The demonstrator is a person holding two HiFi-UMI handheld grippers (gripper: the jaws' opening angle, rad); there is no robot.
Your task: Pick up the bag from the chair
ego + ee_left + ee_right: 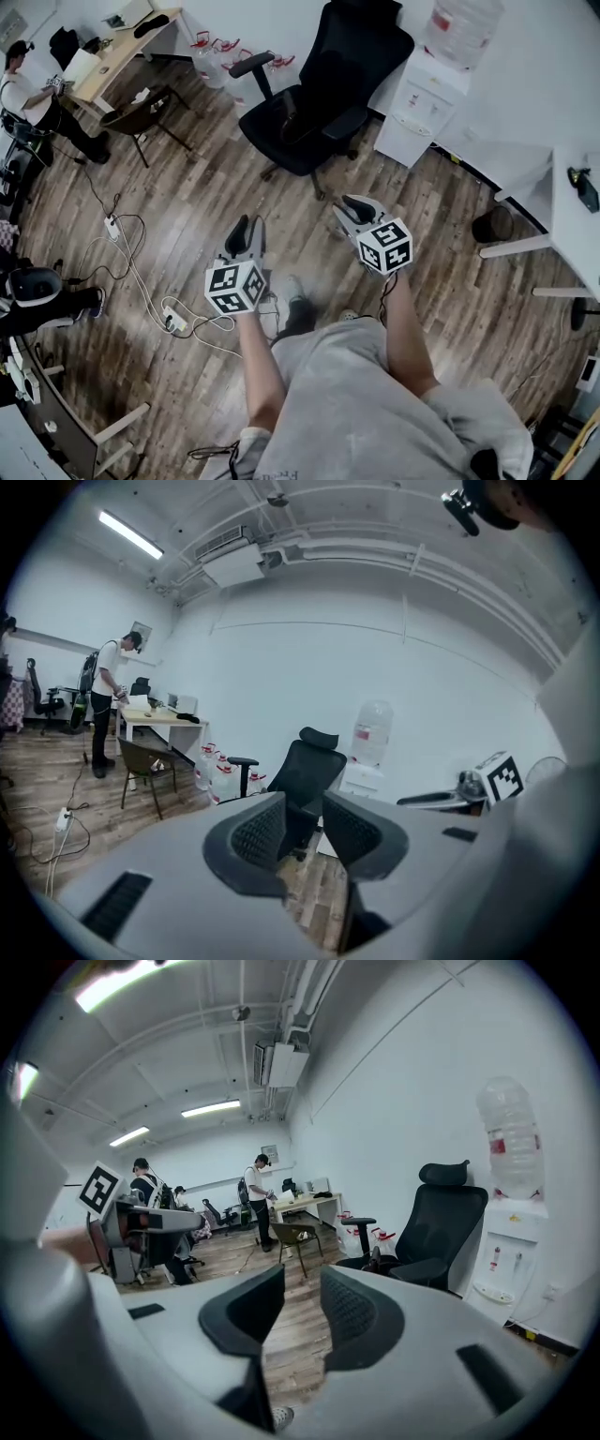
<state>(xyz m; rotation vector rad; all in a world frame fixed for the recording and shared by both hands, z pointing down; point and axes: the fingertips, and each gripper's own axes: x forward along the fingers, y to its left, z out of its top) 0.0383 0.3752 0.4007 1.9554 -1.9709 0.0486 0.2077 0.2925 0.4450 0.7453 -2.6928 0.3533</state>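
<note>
A black office chair (323,84) stands on the wood floor ahead of me, near the white wall. On its seat lies a dark bag (289,127), hard to tell from the black upholstery; in the right gripper view the bag (377,1260) is a small dark lump at the seat's front. My left gripper (246,234) and right gripper (356,208) hang side by side over the floor, well short of the chair. The left gripper (305,841) and the right gripper (302,1312) are each open by a narrow gap, with nothing between the jaws. Both point toward the chair (314,761) (441,1222).
A water dispenser (422,103) stands right of the chair, water jugs (211,61) to its left. Further left are a brown chair (141,112), a desk (122,47) and a person (37,94). Cables and a power strip (173,319) lie on the floor. A white table (572,216) is on the right.
</note>
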